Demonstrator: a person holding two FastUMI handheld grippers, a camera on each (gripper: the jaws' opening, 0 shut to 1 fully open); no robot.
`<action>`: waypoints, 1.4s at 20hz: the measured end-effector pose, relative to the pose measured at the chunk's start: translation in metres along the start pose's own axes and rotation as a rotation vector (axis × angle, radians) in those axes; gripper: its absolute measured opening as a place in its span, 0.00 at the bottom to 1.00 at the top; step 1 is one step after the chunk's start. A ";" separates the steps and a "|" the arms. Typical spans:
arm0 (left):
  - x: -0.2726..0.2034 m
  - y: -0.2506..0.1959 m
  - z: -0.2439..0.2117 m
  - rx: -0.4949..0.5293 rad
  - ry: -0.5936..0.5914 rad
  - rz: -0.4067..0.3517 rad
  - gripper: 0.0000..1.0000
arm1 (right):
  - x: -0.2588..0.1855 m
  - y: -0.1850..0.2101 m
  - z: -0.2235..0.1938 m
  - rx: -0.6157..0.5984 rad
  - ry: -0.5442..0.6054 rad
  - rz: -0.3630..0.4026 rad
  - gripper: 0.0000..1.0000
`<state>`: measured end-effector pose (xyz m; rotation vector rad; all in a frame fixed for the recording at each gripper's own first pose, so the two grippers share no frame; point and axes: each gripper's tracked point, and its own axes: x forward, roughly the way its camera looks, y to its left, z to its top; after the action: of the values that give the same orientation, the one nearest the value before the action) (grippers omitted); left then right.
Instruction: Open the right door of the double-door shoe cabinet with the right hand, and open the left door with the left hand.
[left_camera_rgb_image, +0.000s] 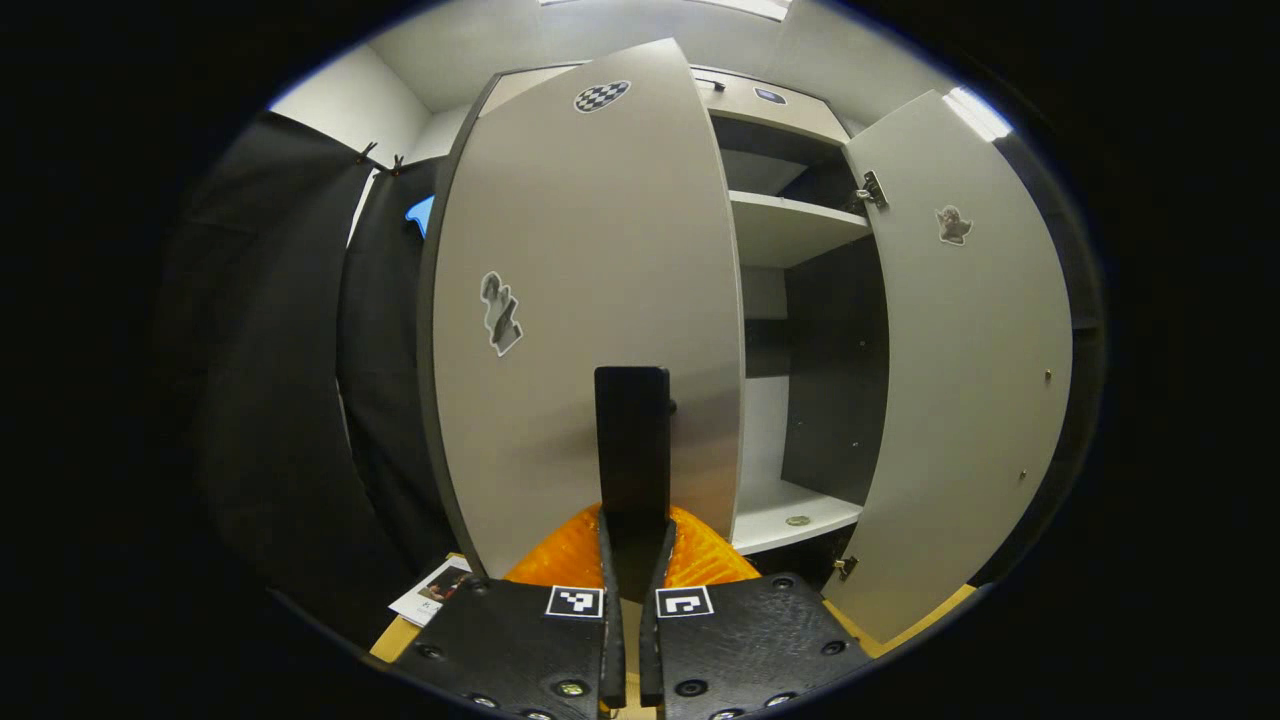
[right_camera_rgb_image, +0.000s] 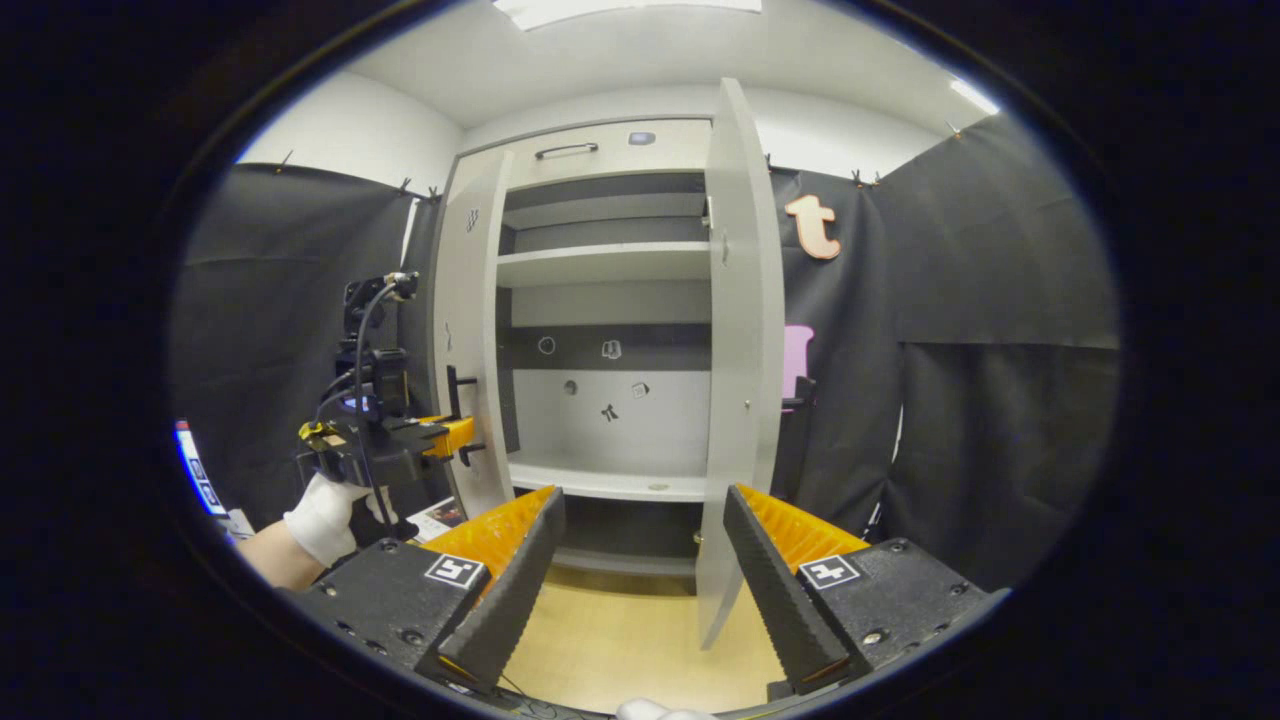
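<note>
Left gripper: fingers clenched on the upright dark handle of the left door, one finger pressed to each side of the bar. In the right gripper view this gripper sits at the same handle, carried by a gloved hand.

Right gripper: fingers spread wide, nothing between them, held back from the cabinet above the pale wooden floor.

Left door: partly swung out, its face bearing a checkered sticker and a grey sticker.

Right door: swung well out, seen nearly edge-on from the right gripper; its inner face carries a small sticker and hinges.

Cabinet interior: white shelves, dark back band, small stickers on the rear panel, a small round object on the bottom shelf. A handled drawer front runs along the top.

Papers lie on the floor just beside the left door.
</note>
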<state>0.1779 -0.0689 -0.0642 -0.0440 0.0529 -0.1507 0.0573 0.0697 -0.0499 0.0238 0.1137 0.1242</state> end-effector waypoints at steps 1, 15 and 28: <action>-0.003 0.002 0.000 -0.001 -0.002 0.003 0.05 | 0.001 0.003 0.000 0.000 -0.001 0.005 0.99; -0.039 0.045 -0.005 -0.002 -0.008 0.073 0.04 | 0.012 0.048 -0.007 0.001 0.015 0.076 0.99; -0.054 0.077 -0.009 -0.009 -0.004 0.099 0.03 | 0.018 0.081 -0.012 -0.001 0.024 0.130 0.99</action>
<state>0.1356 0.0150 -0.0745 -0.0510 0.0519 -0.0509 0.0639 0.1527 -0.0615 0.0288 0.1360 0.2545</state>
